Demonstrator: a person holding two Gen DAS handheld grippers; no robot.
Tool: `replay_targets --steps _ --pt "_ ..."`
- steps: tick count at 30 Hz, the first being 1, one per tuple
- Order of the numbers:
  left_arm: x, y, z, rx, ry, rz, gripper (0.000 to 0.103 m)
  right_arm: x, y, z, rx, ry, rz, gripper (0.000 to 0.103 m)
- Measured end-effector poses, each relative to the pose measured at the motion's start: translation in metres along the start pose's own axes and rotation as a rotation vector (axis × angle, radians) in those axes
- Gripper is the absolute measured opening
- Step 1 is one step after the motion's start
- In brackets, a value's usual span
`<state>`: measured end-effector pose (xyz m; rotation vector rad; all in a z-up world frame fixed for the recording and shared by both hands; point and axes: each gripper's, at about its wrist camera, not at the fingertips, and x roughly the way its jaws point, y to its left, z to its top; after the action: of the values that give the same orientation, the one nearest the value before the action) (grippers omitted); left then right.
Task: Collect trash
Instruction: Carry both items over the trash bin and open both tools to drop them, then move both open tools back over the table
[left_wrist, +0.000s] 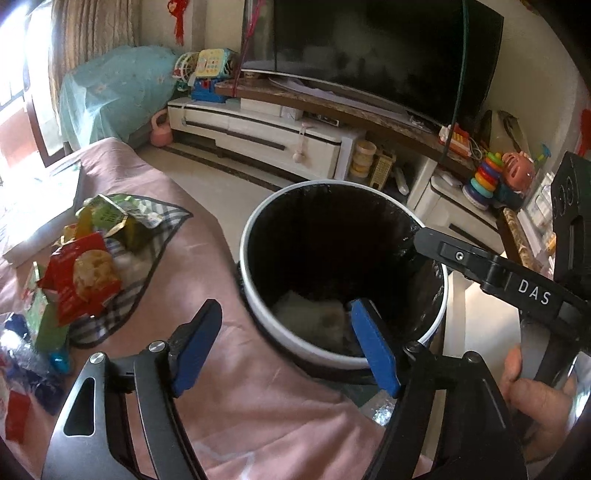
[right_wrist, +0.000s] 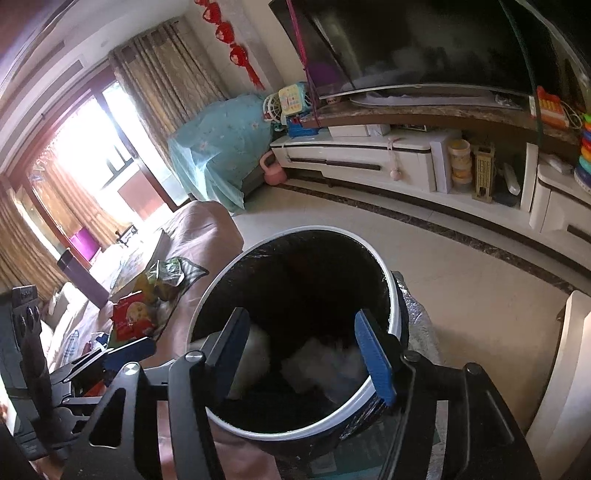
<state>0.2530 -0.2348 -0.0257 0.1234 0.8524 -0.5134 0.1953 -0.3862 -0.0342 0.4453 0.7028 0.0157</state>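
Pink cloth (left_wrist: 229, 280): covers the surface on which the trash lies; the bin stands against its edge.

Bin (left_wrist: 255, 302): round, white rim, black liner. Pale crumpled paper (left_wrist: 310, 314) lies at the bottom, so part of the collecting appears done.

Checked cloth (left_wrist: 147, 266): spread on the pink cloth, left of the bin, under the wrapper pile.

Wrapper pile: red biscuit packet (left_wrist: 83, 277) on top, green packet (left_wrist: 110, 218) behind it, more loose wrappers (left_wrist: 29, 354) in blue, green and red nearer the camera. All outside the bin; this is what is left, by the look of it most of the job.

Left gripper (left_wrist: 286, 345): blue-padded fingers apart, nothing between them, one over the pink cloth and one over the bin's near rim.

Right gripper (right_wrist: 308, 352): fingers apart, empty, hanging over the bin mouth. From the left view one finger tip lies at the far rim.
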Motion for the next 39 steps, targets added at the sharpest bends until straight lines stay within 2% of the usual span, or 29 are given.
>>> replay_targets --steps 2,4,6,10,15,26,39 --pt "-0.006 0.005 -0.004 -0.008 -0.008 0.005 0.076 -0.004 0.003 -0.002 0.000 -0.005 0.010 0.066" --pt "-0.012 0.012 -0.011 -0.020 -0.011 0.015 0.077 -0.005 0.006 -0.003 0.000 -0.009 0.022 0.073" --pt "-0.019 0.021 -0.022 -0.035 -0.014 0.028 0.077 -0.009 0.013 -0.009 0.001 -0.014 0.040 0.086" --pt "-0.034 0.043 -0.045 -0.080 -0.013 0.054 0.077 -0.013 0.030 -0.024 -0.001 -0.018 0.069 0.097" --pt "-0.054 0.076 -0.077 -0.166 -0.007 0.084 0.077 -0.016 0.060 -0.048 -0.030 -0.031 0.102 0.099" --pt "-0.099 0.133 -0.128 -0.263 -0.026 0.146 0.077 -0.001 0.121 -0.081 -0.108 0.041 0.188 0.099" --pt "-0.138 0.198 -0.167 -0.371 -0.045 0.219 0.077 0.022 0.189 -0.110 -0.229 0.104 0.257 0.099"
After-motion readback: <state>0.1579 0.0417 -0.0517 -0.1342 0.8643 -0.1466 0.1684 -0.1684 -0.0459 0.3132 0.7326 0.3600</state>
